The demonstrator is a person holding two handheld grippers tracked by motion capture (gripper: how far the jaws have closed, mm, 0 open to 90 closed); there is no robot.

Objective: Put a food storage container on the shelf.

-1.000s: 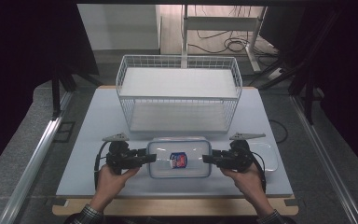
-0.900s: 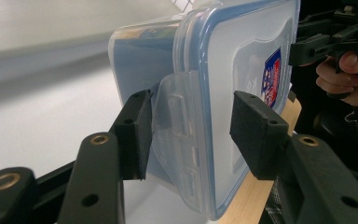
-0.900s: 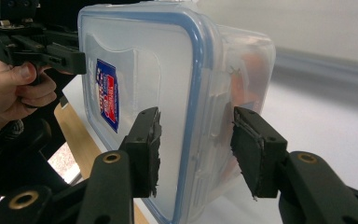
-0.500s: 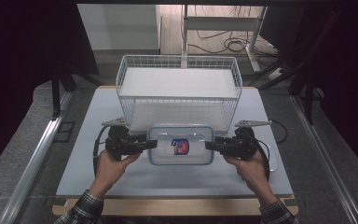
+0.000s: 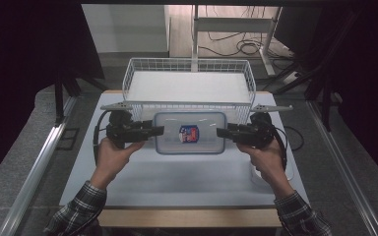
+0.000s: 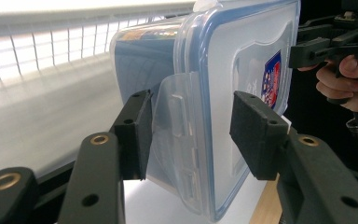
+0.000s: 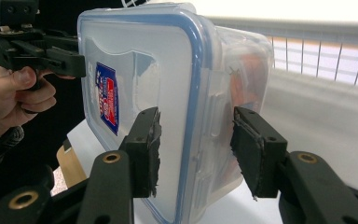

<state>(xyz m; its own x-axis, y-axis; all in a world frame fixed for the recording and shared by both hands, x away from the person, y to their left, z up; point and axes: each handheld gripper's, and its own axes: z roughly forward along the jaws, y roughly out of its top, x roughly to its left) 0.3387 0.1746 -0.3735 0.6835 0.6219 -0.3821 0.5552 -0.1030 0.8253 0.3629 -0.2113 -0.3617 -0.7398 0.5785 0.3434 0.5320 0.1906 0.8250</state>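
A clear plastic container (image 5: pixel 191 132) with a blue-sealed lid and a red and blue label hangs level just in front of the white wire basket (image 5: pixel 189 86). My left gripper (image 5: pixel 155 131) is shut on the container's left end and my right gripper (image 5: pixel 224 132) on its right end. In the left gripper view the jaws (image 6: pixel 196 130) straddle the end latch of the container (image 6: pixel 242 56). In the right gripper view the jaws (image 7: pixel 196 149) clamp the other latch of the container (image 7: pixel 140 60). Orange contents show dimly through its wall.
The basket stands at the back of the white table (image 5: pixel 177 182), its front wall right behind the container. A wooden strip (image 5: pixel 187 216) runs along the table's near edge. Cables lie on the floor beyond the basket, and a metal rail (image 5: pixel 39 162) runs along the left.
Both grippers have carried the container away from the person and upward, from the table's front half to just before the basket's front wall.
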